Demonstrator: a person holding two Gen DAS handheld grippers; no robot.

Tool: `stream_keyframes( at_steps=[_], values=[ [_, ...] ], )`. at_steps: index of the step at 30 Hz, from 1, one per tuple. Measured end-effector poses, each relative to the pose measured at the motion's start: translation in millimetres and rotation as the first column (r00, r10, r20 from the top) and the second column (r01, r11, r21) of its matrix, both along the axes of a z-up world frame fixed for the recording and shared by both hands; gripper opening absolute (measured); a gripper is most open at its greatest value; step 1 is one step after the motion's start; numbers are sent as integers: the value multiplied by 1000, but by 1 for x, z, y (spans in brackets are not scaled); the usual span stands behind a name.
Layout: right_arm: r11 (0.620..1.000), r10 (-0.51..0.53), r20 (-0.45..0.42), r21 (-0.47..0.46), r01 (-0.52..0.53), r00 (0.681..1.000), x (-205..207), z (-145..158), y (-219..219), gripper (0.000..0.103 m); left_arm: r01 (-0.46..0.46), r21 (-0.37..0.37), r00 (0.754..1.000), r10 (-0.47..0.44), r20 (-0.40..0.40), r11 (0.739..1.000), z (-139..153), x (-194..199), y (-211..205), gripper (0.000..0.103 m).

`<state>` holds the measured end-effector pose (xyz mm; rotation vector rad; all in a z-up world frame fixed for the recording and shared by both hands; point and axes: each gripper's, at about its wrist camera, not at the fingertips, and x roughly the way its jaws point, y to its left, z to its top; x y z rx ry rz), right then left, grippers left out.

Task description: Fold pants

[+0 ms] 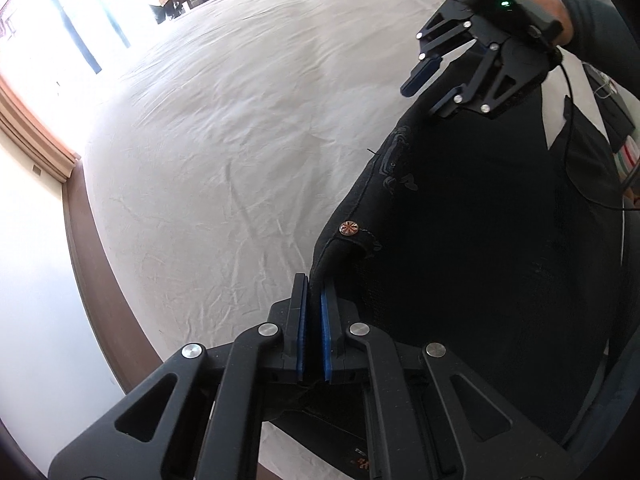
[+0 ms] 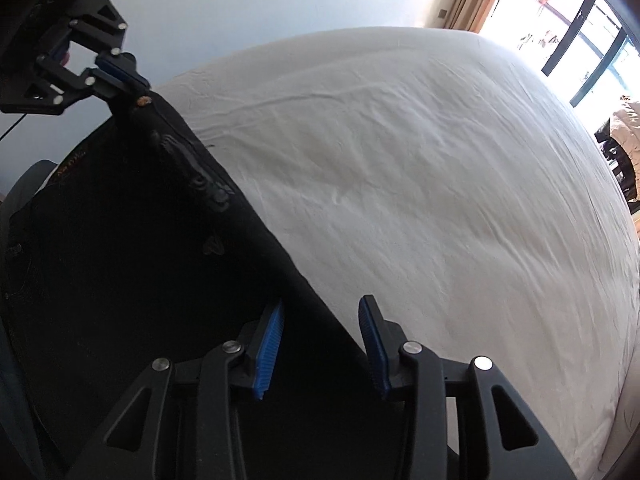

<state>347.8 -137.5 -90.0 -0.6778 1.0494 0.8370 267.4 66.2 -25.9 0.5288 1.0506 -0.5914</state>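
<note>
Black pants (image 1: 472, 240) with a copper button (image 1: 347, 228) hang over the near edge of the bed; they also show in the right wrist view (image 2: 132, 248). My left gripper (image 1: 314, 292) is shut on the waistband corner just below the button. It shows in the right wrist view (image 2: 132, 82) at the far end of the waistband. My right gripper (image 2: 322, 312) is open, its jaws either side of the waistband edge, not closed on it. It shows in the left wrist view (image 1: 424, 90) at the other waistband end.
A white wrinkled bed sheet (image 1: 248, 128) spreads beyond the pants, also in the right wrist view (image 2: 420, 184). A brown bed frame edge (image 1: 92, 248) borders it. A bright window (image 2: 568, 28) and curtain stand beyond. A person's sleeve (image 1: 600, 28) holds the right gripper.
</note>
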Motion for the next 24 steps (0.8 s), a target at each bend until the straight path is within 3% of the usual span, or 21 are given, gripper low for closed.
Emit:
stream_keyframes(
  at_steps=[7, 15, 24],
  values=[
    [999, 34, -54, -23, -36, 998, 5, -9, 11, 11, -2, -14, 1000, 1, -2, 1000, 1, -6, 1, 5],
    [1000, 15, -12, 9, -15, 1000, -5, 15, 5, 5, -11, -19, 1000, 12, 13, 1000, 5, -7, -1, 4],
    [1000, 18, 69, -1, -18, 997, -46, 31, 19, 4, -14, -31, 999, 16, 42, 999, 26, -39, 0, 4]
  ],
)
